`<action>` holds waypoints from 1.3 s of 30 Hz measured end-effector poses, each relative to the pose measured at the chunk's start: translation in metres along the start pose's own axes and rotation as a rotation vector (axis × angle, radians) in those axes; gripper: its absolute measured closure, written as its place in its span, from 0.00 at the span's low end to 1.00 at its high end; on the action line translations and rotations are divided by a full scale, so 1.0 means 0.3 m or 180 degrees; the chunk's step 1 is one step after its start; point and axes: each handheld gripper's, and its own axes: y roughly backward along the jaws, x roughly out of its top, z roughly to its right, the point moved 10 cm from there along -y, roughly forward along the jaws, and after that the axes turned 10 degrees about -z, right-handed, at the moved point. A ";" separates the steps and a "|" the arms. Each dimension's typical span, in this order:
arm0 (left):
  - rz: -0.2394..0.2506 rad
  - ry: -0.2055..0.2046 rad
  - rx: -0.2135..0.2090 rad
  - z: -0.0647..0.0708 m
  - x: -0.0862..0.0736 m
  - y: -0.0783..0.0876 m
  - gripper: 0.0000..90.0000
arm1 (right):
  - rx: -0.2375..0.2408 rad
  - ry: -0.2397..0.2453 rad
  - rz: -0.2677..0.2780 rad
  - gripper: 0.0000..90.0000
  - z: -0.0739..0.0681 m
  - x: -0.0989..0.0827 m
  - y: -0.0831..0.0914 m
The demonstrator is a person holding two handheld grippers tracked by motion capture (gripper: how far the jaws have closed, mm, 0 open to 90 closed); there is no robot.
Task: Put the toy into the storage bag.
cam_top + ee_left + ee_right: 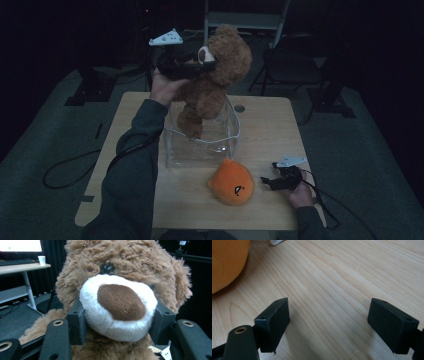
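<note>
Both left tongs (117,322) pads clamping teddy bear (120,302) muzzle

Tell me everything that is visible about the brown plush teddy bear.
The brown plush teddy bear has shaggy fur, a white muzzle with a darker brown nose, a glossy black eye and round ears. It hangs roughly upright in the air above the clear plastic container on the wooden table, with one foot dipping near the container's open top. The left gripper is shut on its muzzle, one pad on each side. Nothing else touches it.
</note>
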 end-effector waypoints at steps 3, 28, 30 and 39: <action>-0.0021 0.0006 -0.0012 0.003 -0.009 -0.012 0.47 | 0.0001 -0.0005 -0.0001 0.19 0.000 0.000 0.000; -0.0110 0.0103 -0.0121 0.003 -0.098 -0.017 0.47 | -0.0003 0.0002 0.0001 0.19 0.000 0.000 0.000; -0.0122 0.0103 -0.0130 0.006 -0.104 -0.021 0.47 | -0.0003 0.0000 0.0000 0.19 0.000 0.000 0.000; -0.0160 0.0102 -0.0138 0.009 -0.130 -0.028 0.47 | -0.0003 0.0000 0.0001 0.19 0.000 0.000 0.000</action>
